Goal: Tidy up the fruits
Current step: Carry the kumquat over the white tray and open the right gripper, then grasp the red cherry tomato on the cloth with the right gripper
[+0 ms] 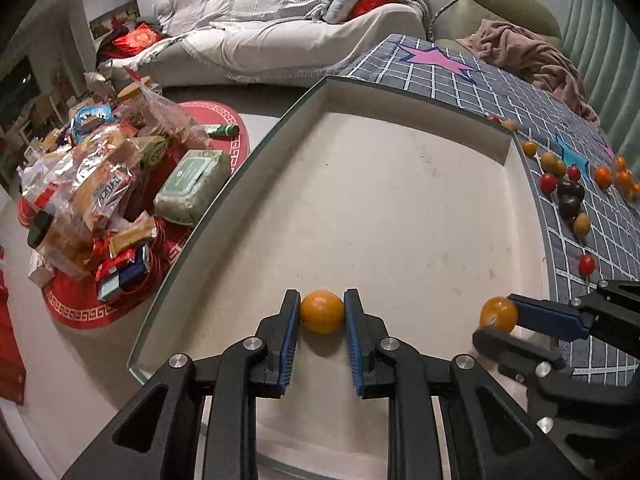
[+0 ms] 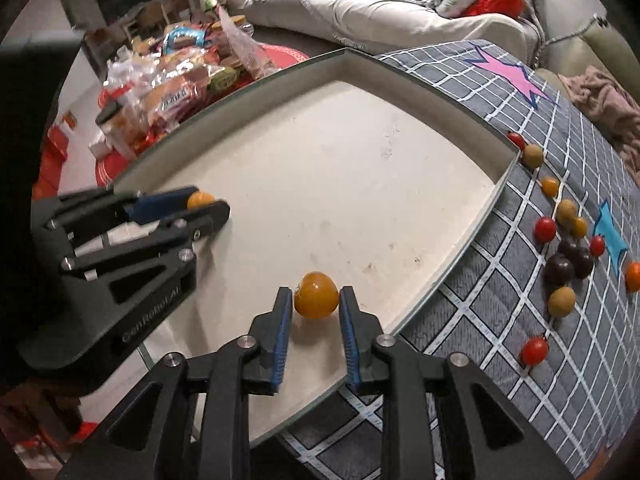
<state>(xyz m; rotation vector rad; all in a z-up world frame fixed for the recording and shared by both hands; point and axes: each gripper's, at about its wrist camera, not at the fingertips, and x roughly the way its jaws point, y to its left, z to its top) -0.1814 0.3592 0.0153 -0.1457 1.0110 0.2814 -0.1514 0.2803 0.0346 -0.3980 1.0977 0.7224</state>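
Left wrist view, from left to right: heap of snack packets (image 1: pixel 86 196) and a green wipes pack (image 1: pixel 192 188) lying on a red round mat (image 1: pixel 120 300) on the floor. Next, white tray (image 1: pixel 248 184) with low walls, set on a grey checked blanket (image 1: pixel 600 232). Low in the middle, left gripper (image 1: pixel 322 314) with blue pads pressed against both sides of a small orange fruit (image 1: pixel 322 312), held just over the tray floor. Further right, right gripper (image 1: pixel 496 320) reaching in from the edge, a second orange fruit (image 1: pixel 498 314) at its tips. Beyond the tray's right wall, loose row of small fruits (image 1: pixel 568 196) on the blanket: red, yellow-brown, orange and dark purple. Pale sofa (image 1: pixel 280 40) with rumpled bedding across the background.

Right wrist view, from left to right: left gripper (image 2: pixel 206 206) blurred, closed around its orange fruit (image 2: pixel 200 200) above the tray's left part. Centre bottom, right gripper (image 2: pixel 316 300) with jaws parted a little; second orange fruit (image 2: pixel 316 296) sitting on the tray (image 2: pixel 492 196) floor between the pads, left pad at or nearly at its skin, narrow gap showing on the right side, so not clamped. Right of the tray, scattered small fruits (image 2: pixel 568 264) on the checked blanket (image 2: pixel 500 300), a pink star print near the far end.
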